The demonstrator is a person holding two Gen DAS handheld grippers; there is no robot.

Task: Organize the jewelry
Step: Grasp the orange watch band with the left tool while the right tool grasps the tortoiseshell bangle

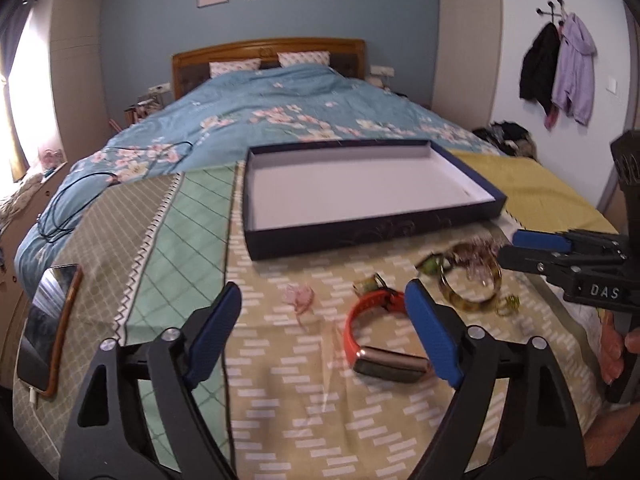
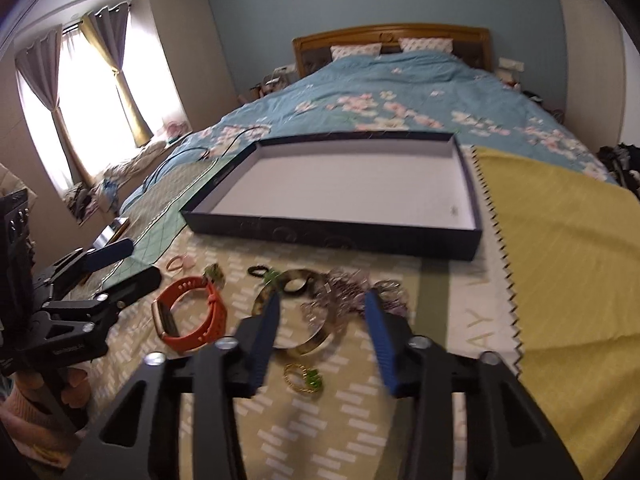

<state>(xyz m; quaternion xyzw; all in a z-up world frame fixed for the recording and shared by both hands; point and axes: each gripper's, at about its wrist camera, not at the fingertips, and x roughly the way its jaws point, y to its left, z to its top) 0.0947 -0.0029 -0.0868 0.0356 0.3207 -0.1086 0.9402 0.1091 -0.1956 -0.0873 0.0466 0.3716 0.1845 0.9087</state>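
A dark blue box (image 1: pixel 360 236) with a white floor lies open and empty on the bed; it also shows in the right wrist view (image 2: pixel 340 236). In front of it lie an orange-strapped watch (image 1: pixel 376 340) (image 2: pixel 192 320), a gold bangle (image 1: pixel 468 288) (image 2: pixel 316 344), a tangle of chains (image 2: pixel 352 288), a green-stone ring (image 2: pixel 304 378) and a pink flower piece (image 1: pixel 298 296). My left gripper (image 1: pixel 324 332) is open, just left of the watch. My right gripper (image 2: pixel 322 336) is open above the bangle and chains; in the left wrist view its fingertips (image 1: pixel 520 240) reach in from the right.
A phone (image 1: pixel 48 324) lies at the bed's left edge. A black cable (image 1: pixel 80 200) runs over the blue floral duvet (image 1: pixel 280 112). A yellow cloth (image 2: pixel 560 272) lies right of the box. A black hair tie (image 2: pixel 258 271) lies near the jewelry.
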